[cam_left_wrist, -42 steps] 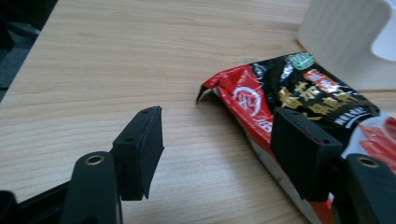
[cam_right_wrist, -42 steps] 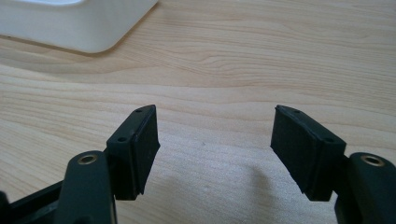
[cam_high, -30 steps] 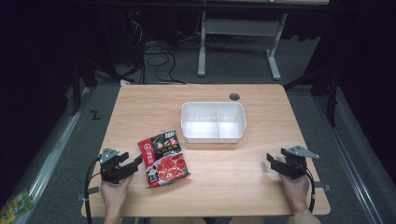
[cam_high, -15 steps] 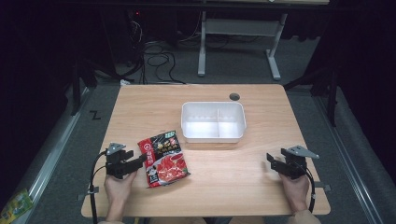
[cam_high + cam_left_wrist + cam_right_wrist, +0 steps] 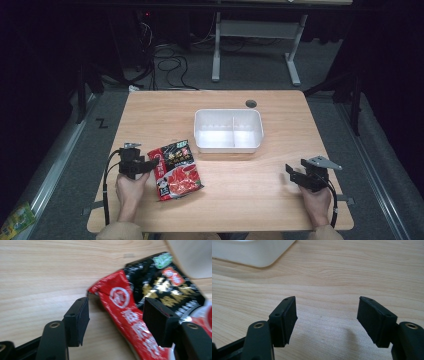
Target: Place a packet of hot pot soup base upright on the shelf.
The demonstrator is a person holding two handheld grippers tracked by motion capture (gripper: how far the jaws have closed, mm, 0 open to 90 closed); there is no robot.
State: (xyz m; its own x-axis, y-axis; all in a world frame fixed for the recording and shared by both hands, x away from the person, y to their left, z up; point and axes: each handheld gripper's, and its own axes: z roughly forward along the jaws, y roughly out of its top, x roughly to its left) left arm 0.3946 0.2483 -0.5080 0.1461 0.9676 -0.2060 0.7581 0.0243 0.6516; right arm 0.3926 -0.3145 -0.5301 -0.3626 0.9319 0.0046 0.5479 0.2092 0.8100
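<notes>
Your left gripper (image 5: 150, 164) has closed in on the red-and-black glossy plastic food packet (image 5: 176, 169) over the last second: it sat just clear of the packet's left edge, and now its jaws stand wide apart astride the packet's upper left corner, one jaw on bare wood and the other over the printed face, as the left gripper view shows (image 5: 130, 307). Nothing is clamped yet. The packet lies flat on the light wooden table (image 5: 260, 195), just in front of and to the left of the white two-compartment plastic tray (image 5: 200, 131), close to it but apart. That approach suggests the grasp is the step in hand, so you probably need only squeeze on the corner before lifting towards the tray. Your right gripper (image 5: 294, 176) has not moved; it rests on the table well to the right of the tray's front, jaws spread open over bare wood (image 5: 327, 317).
</notes>
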